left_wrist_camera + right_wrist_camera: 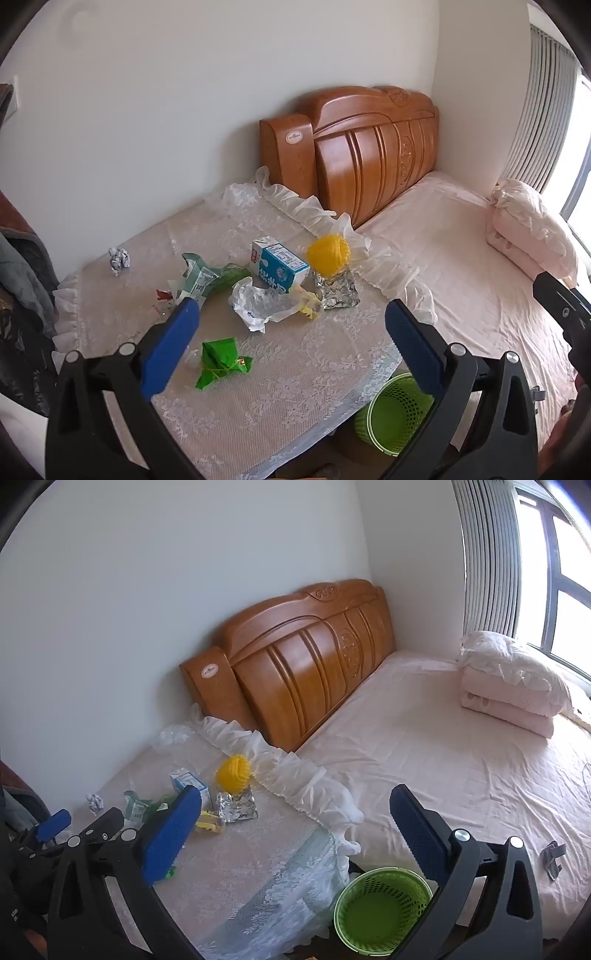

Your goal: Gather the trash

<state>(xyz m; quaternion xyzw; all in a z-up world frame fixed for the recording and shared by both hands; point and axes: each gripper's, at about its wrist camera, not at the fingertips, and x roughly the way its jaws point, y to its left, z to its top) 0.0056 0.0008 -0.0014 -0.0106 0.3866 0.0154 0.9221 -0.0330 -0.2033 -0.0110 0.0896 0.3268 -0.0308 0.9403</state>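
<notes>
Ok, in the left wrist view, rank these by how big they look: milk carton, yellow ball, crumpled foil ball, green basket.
1. Green basket, though it is nearest the camera and partly hidden.
2. Milk carton.
3. Yellow ball, not far behind the carton.
4. Crumpled foil ball, clearly smallest, but also farther off.

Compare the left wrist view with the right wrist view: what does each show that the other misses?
Left wrist only: the green wrapper in full near the table's front, and the crumpled white paper beside the carton.

Right wrist only: the window, a grey object lying on the bed, and the basket's whole rim with its inside empty.

Both: the yellow ball, foil, foil ball, headboard, folded quilt, and each view's own hand-held gripper, left and right, open and empty.
</notes>
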